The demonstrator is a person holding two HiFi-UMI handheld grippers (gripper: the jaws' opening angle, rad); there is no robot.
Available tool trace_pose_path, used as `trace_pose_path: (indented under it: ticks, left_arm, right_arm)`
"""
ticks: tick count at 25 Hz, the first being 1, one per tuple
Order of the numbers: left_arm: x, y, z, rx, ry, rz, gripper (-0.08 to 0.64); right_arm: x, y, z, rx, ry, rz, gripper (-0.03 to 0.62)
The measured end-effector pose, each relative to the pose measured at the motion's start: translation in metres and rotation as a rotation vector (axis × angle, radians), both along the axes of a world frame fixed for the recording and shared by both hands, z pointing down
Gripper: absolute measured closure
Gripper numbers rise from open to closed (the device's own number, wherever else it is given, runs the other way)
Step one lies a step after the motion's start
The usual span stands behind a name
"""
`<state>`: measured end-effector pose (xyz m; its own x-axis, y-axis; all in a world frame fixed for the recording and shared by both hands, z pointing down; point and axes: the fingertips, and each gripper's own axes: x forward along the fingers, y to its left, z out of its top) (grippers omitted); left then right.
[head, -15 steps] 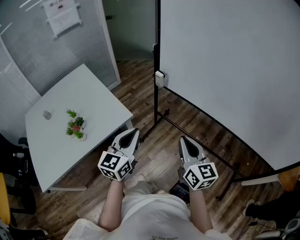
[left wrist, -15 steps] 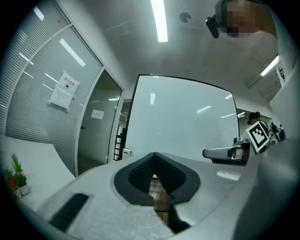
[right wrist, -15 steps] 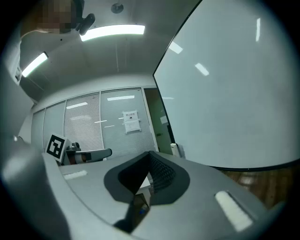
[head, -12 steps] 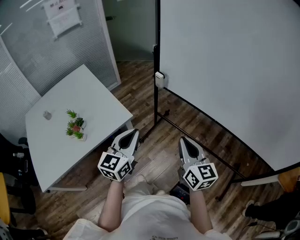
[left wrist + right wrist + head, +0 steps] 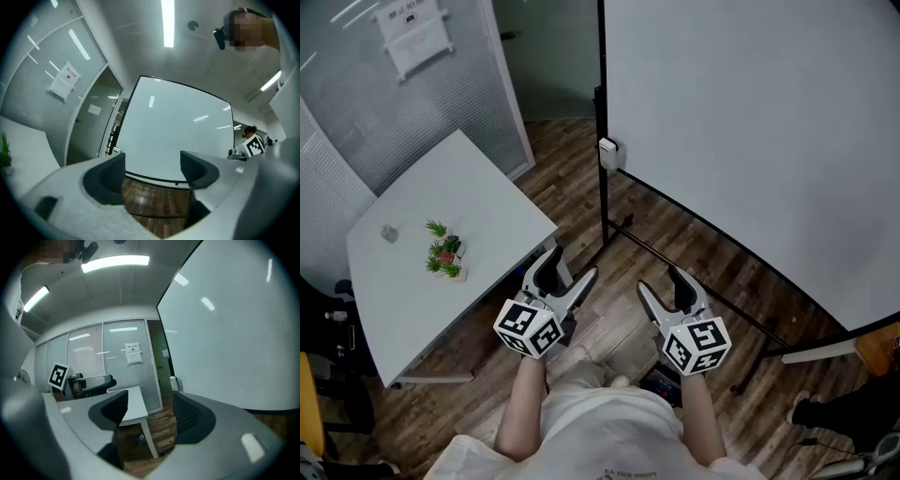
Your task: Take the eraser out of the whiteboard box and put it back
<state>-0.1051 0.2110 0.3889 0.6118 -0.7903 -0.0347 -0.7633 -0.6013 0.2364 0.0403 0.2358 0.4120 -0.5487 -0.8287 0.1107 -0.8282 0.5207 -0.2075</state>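
Both our claws gape empty, left gripper (image 5: 570, 265) and right gripper (image 5: 658, 280); we see the ceiling light (image 5: 168, 23) only in the gripper views, not the head view

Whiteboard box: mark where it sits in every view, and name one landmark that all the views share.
Head view: the whiteboard box is upper middle, on the board's left edge.
Left gripper view: it is left of centre, small, at the board's lower left corner.
Right gripper view: it is near the centre, on the board's left edge.
Shared landmark: the whiteboard, large and blank in all three views.
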Motion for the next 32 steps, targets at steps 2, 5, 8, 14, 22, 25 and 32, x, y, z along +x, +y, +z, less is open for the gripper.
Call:
trace_pose_path:
  ticks: [2,5,8,14,22,25,32]
  left_arm:
    - [0.006,-0.001,0.004,-0.015,-0.009,0.013,0.183]
    - [0.015,0.000,0.009,-0.010,-0.061,0.008,0.176]
    - [0.026,-0.003,0.013,-0.013,-0.076,0.017,0.176]
    - [0.037,-0.023,0.016,-0.014,-0.073,0.019,0.178]
    - [0.045,-0.098,0.027,-0.035,-0.072,0.004,0.186]
    - [0.044,-0.138,0.031,-0.050,-0.078,0.000,0.187]
    - [0.030,-0.232,0.040,-0.075,-0.137,-0.017,0.205]
  right_arm:
    - [0.002,0.003,-0.003,0.012,0.008,0.007,0.290]
    - [0.013,0.010,-0.007,0.022,-0.007,0.025,0.289]
    - [0.029,0.011,-0.004,0.014,-0.012,0.049,0.293]
    - [0.044,-0.006,0.002,0.007,-0.032,0.069,0.291]
    - [0.049,-0.075,0.011,-0.020,-0.035,0.048,0.296]
    - [0.046,-0.113,0.014,-0.036,-0.036,0.038,0.298]
    - [0.025,-0.202,0.017,-0.065,-0.043,0.007,0.299]
